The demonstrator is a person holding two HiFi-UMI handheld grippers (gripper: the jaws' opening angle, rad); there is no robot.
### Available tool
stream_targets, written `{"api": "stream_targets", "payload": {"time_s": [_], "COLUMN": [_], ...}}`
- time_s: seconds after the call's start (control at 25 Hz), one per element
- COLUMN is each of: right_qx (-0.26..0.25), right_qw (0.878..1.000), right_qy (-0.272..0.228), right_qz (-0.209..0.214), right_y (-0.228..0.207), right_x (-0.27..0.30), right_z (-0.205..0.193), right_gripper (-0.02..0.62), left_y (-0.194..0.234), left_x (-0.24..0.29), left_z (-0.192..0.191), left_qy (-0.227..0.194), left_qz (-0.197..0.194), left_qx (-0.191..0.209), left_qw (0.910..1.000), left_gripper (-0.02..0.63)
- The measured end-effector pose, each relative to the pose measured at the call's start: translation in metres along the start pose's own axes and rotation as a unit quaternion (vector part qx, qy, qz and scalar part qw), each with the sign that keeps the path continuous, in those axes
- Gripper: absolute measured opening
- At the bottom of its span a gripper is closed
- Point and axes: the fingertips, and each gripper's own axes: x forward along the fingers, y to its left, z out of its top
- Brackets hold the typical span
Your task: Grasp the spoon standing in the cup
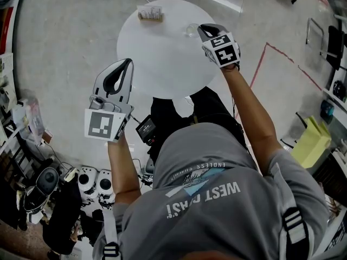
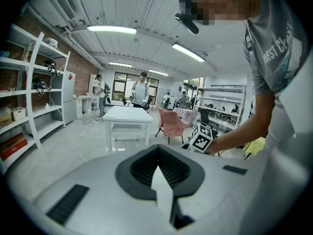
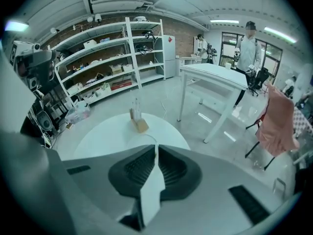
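Observation:
A clear cup [image 1: 191, 30] stands near the far right edge of the round white table [image 1: 162, 64]. My right gripper [image 1: 200, 29] points steeply down right beside the cup. In the right gripper view its jaws [image 3: 156, 148] are nearly together on a thin white spoon handle [image 3: 155, 153], and a curved bit of the cup's rim [image 3: 143, 137] shows just beyond them. The rest of the spoon is hidden. My left gripper [image 1: 129, 62] hangs above the table's left edge with its jaws together [image 2: 157, 148] and nothing between them.
A small wooden holder [image 1: 149, 13] sits at the table's far edge, also in the right gripper view [image 3: 139, 122]. Bags and gear [image 1: 81, 188] clutter the floor at the near left. Shelves [image 3: 105, 58], a white table [image 3: 215, 77] and a pink chair [image 3: 276, 121] stand beyond.

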Motion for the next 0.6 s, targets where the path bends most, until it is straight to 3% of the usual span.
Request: {"api": "stream_targets", "payload": {"time_s": [0.6], "right_qx": [-0.017], "right_qw": [1.0], "right_qy": [-0.011], "right_qz": [-0.007], "right_y": [-0.001], "right_x": [-0.011], "right_z": [0.008], "right_gripper": [0.006], "left_y": [0.0], "left_x": [-0.001], "left_z": [0.001], "left_qy": [-0.001], "left_qz": [-0.002], "left_qx": [0.005], "left_qw": [1.0], "left_gripper": [0.003]}}
